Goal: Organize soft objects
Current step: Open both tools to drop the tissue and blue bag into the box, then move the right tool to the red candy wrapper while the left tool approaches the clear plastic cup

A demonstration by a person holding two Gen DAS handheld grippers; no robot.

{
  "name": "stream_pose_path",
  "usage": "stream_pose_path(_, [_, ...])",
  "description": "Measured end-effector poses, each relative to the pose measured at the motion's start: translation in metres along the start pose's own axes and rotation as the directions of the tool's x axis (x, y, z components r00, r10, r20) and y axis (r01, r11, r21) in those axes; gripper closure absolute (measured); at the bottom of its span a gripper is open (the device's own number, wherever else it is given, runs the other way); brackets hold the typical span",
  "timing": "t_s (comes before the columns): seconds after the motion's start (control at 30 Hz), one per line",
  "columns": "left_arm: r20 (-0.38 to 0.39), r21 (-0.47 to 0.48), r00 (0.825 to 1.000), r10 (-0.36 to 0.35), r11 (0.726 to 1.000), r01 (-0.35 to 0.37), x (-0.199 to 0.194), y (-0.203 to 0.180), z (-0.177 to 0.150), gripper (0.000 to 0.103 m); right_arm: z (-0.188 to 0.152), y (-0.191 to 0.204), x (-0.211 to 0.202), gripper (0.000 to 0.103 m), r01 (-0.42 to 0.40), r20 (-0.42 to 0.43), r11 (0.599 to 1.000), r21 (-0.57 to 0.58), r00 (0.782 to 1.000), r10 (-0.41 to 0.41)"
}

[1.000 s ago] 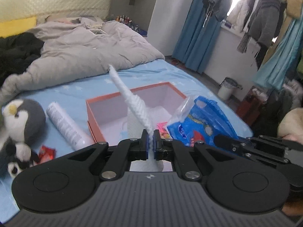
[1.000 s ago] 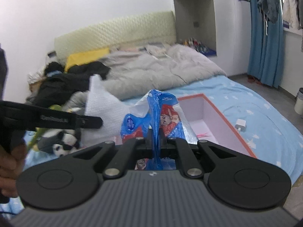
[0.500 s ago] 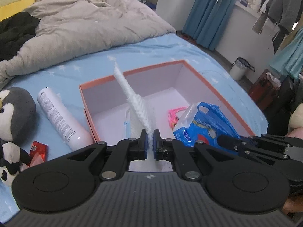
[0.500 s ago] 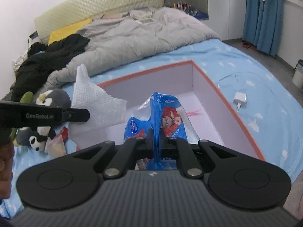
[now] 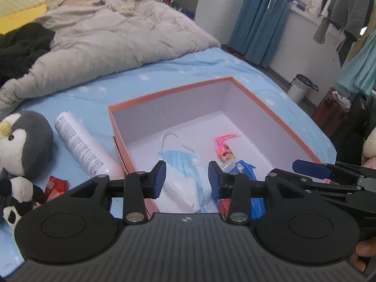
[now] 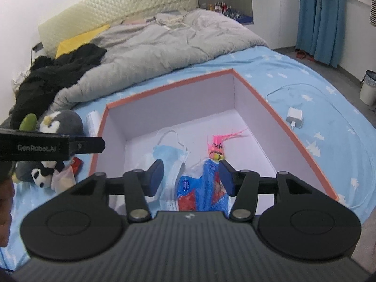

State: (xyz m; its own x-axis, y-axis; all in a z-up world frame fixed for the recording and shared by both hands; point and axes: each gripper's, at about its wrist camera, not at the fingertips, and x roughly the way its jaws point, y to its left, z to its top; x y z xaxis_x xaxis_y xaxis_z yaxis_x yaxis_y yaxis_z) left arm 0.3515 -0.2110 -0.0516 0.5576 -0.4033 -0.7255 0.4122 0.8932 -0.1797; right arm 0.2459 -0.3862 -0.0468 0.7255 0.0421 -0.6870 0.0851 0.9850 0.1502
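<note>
An open box [image 5: 277,117] with an orange rim and pale inner walls sat on the bed [image 5: 164,75], whose blue starred sheet lay bare on the far side of the box and along its right. Most of the box floor toward the far right corner was free; a small pink toy [image 5: 223,145] lay near the middle. A rumpled grey duvet [image 5: 105,37] closed off the far side of the bed. Left of the box, a white tube [image 5: 82,148] lay just beside the wall, with a stuffed penguin [image 5: 21,138] and a red wrapper [image 5: 55,184] further left. In the right wrist view a white charger [image 6: 295,116] and its cable lay on the sheet right of the box.

The left tongs [image 5: 186,178] stood about half open, their jaws having just been opening; the white cloth [image 5: 181,188] lay loose below and between the fingers, on the near floor of the box, overlapping a blue face mask [image 5: 181,157]. No pad pressed on it.

The right tongs [image 6: 190,176] were likewise about half open, having just been opening, and gripped nothing. The blue packet [image 6: 202,188] rested on the box floor between the fingers, beside the mask and just near of the pink toy.
</note>
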Motion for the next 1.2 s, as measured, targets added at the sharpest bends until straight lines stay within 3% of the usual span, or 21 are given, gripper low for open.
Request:
stream_pose_path(0.37, [0.113,0.013,0.993,-0.016,1.0,0.014,-0.066,-0.008,-0.032,0.058,-0.019,0.014,-0.048,0.048,-0.037,0.105,0.999,-0.002,0.994,0.037])
stream_pose_path(0.67, [0.216,0.037,0.976,-0.008,0.999,0.0,-0.122,-0.019,-0.074,0.058,-0.048,0.029,-0.091,0.048,-0.078,0.166,0.997,-0.023,0.983,0.08])
stream_pose_path(0.9, [0.221,-0.02,0.975,0.006,1.0,-0.002,-0.153,-0.011,-0.117,0.058,-0.072,0.041,-0.114,0.048,-0.091,0.173,0.996,-0.005,0.981,0.091])
stream_pose_path(1.2, [0.222,-0.107,0.971,0.091,0.992,-0.068,-0.197,0.019,-0.164,0.058,-0.101,0.073,-0.132,0.048,-0.122,0.157,0.989,-0.078,0.979,0.133])
